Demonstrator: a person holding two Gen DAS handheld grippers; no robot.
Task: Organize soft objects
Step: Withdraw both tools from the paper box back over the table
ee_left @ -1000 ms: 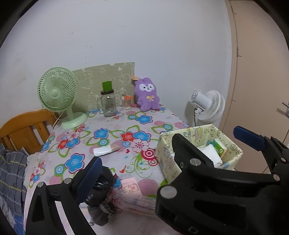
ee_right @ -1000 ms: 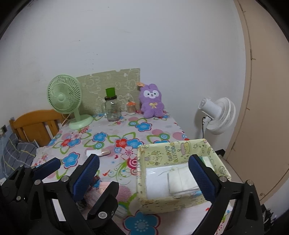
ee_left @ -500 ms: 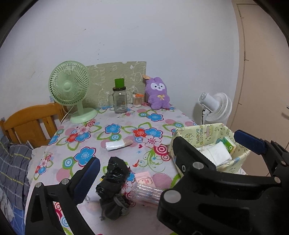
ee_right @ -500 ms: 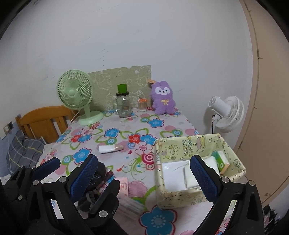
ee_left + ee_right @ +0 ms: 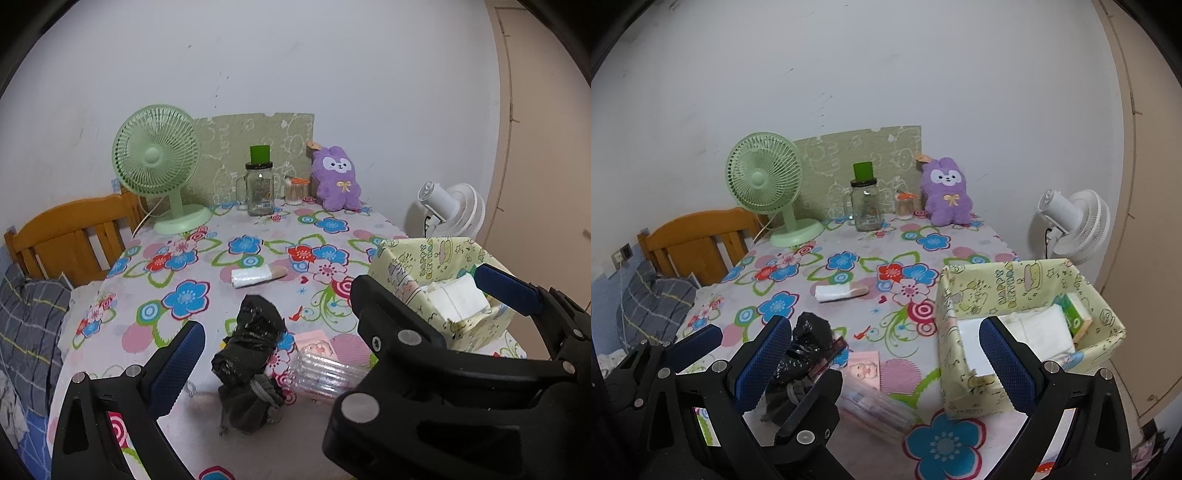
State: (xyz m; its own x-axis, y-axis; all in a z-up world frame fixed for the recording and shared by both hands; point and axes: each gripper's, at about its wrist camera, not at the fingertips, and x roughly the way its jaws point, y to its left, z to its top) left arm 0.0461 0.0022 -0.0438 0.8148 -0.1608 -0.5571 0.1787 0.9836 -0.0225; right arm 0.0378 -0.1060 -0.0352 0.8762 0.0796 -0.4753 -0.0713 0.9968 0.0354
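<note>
A yellow patterned box (image 5: 1027, 291) stands at the table's right edge and holds white tissue packs (image 5: 1041, 326) and a green pack (image 5: 1073, 314); it also shows in the left wrist view (image 5: 424, 258). A crumpled black bag (image 5: 255, 338) lies on a grey pouch (image 5: 247, 406) near the front. A clear pack with a pink card (image 5: 321, 365) lies beside it. A white roll (image 5: 251, 277) lies mid-table. A purple plush (image 5: 945, 192) sits at the back. My left gripper (image 5: 332, 325) and right gripper (image 5: 882, 362) are open and empty above the front edge.
A green desk fan (image 5: 764, 184), a glass jar with a green lid (image 5: 864, 206) and a small cotton-swab jar (image 5: 905, 205) stand at the back by a green board. A white floor fan (image 5: 1071, 221) stands right of the table. A wooden chair (image 5: 694, 243) is at left.
Both grippers have pulled back and up from the table, so more of the tabletop shows. The black bag, pouch and clear pack have come fully into view. Both stay open.
</note>
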